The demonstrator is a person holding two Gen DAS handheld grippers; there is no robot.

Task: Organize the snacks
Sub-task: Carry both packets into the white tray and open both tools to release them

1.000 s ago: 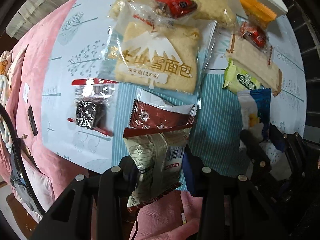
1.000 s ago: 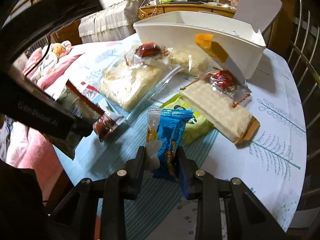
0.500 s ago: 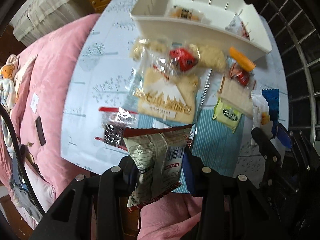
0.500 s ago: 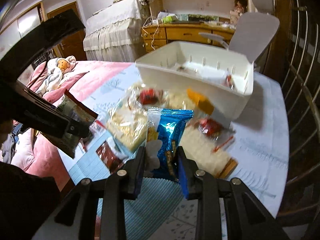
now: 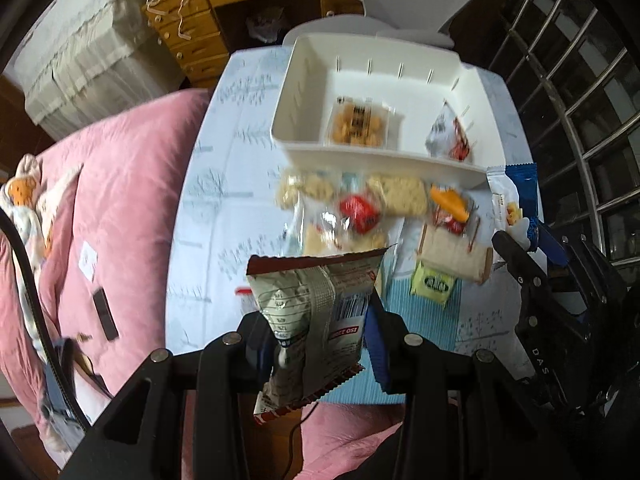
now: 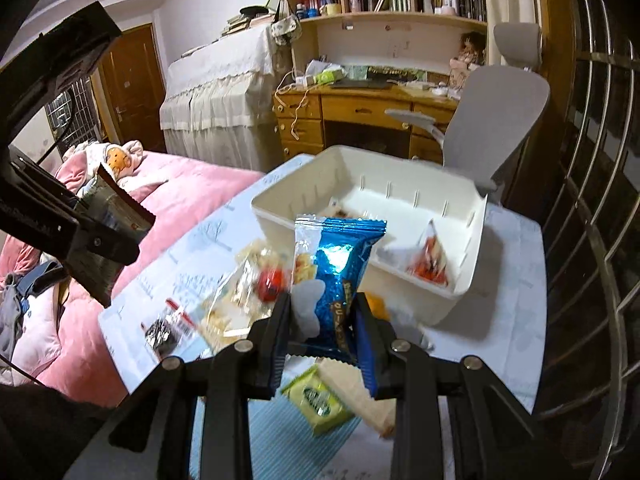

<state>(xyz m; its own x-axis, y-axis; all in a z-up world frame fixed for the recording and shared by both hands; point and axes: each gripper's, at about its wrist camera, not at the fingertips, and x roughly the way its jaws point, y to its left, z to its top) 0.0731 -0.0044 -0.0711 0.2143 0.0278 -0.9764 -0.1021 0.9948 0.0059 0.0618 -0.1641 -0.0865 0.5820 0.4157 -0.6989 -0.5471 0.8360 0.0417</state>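
Left wrist view: white bin (image 5: 304, 92) sits far on the table (image 5: 208, 208), two packets inside. Left gripper (image 5: 316, 336) is clamped on a grey-green snack pack (image 5: 316, 300), long axis pointing up toward the bin, back label reading "ISO 22000" upside down. Right gripper (image 6: 322, 322) pinches a blue packet (image 6: 340, 268), upright, yellow lettering unreadable.

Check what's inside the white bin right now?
Inside the white bin: a clear pack of golden-brown biscuits on the floor and a silver-and-red packet against the right wall. The near wall hides the floor strip just behind it.
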